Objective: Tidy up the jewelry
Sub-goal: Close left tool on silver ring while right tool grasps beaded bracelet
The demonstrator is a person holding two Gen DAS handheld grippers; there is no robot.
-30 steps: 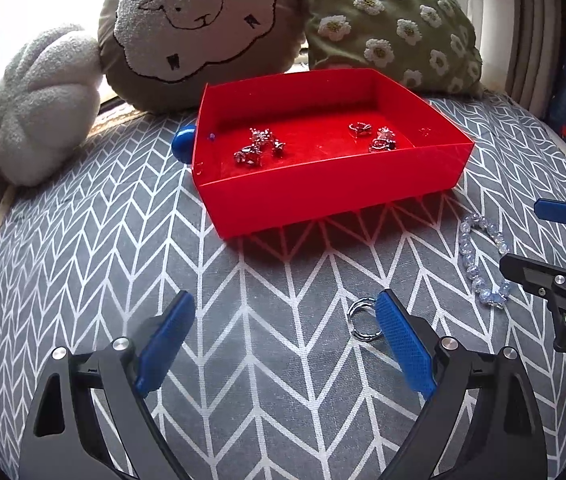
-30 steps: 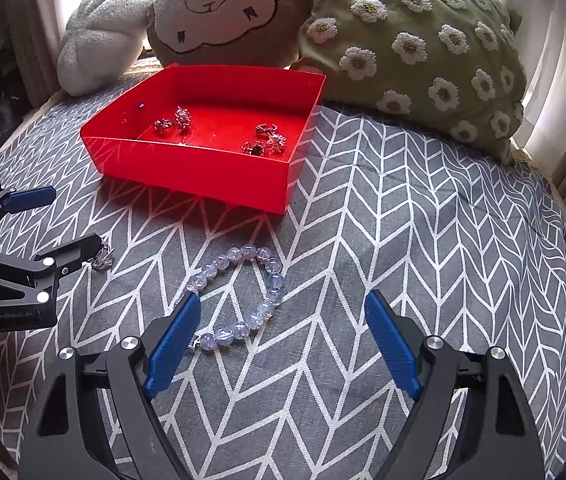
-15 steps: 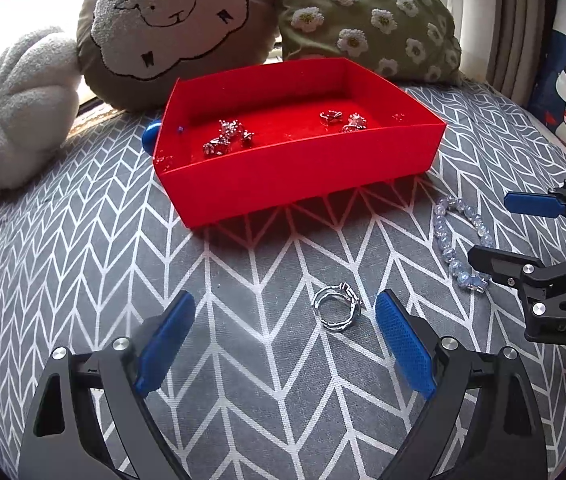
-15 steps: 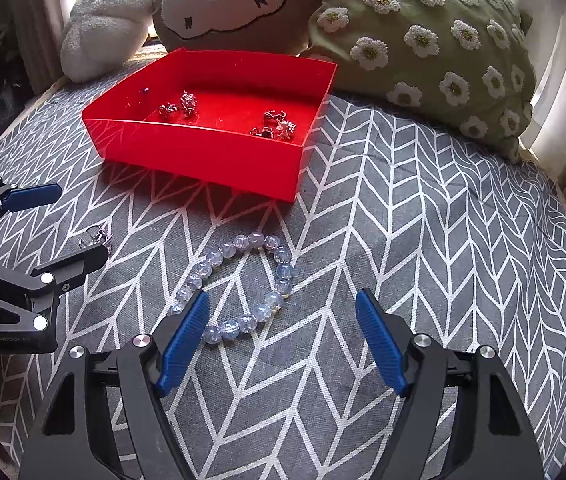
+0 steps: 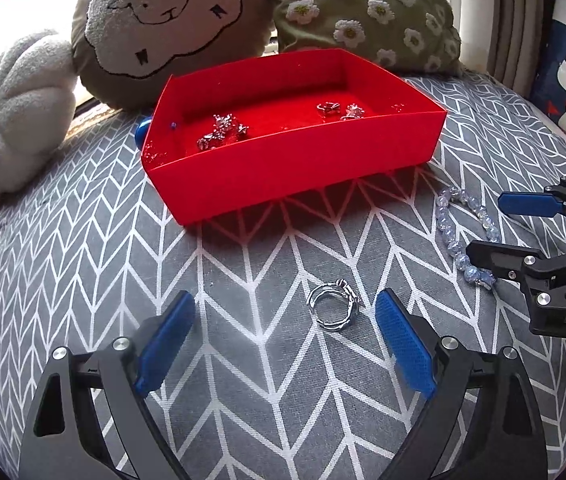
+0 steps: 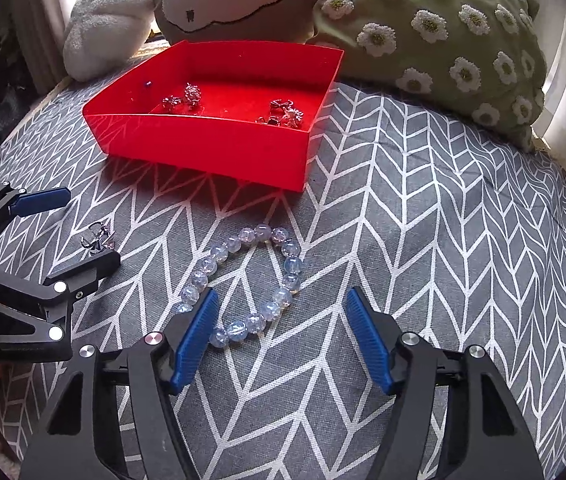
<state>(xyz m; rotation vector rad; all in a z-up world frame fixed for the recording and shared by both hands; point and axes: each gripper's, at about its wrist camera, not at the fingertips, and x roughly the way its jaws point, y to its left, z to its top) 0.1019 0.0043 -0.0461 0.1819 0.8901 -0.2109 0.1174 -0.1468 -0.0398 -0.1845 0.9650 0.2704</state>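
A silver ring (image 5: 333, 307) lies flat on the grey chevron cushion (image 5: 83, 248), just in front of the left gripper (image 5: 285, 346) and nearer its right-hand pad than its left. That gripper stands wide, its jaws easing inward; the ring sits just ahead of the pad tips, neither pad touching it. Bare fabric surrounds the ring on every side, and a clear strip of cushion separates it from the near wall of the red tray (image 5: 291, 168).

To the ring's right, a bracelet of pale blue beads (image 6: 249, 276) lies in a loose loop on the same cushion, just short of the tray's near right corner. The right gripper (image 6: 283, 334) is at a middling spread with its jaws closing. The near end of the loop lies between the pads, the beads at that end right beside the left pad; contact there cannot be told. The right pad has open fabric around it.

The tray sits upright toward the back of the cushion with two small clusters of silver pieces (image 5: 223, 132) on its floor, one left and one right, and empty red floor between them. A small blue object (image 5: 143, 130) peeks out at the tray's far left corner.

Behind the tray, a sheep-face pillow (image 5: 159, 20), a green daisy pillow (image 6: 443, 40) and a white plush cushion (image 5: 19, 108) line the back edge. Right of the tray, the cushion runs open and bare to its rim.
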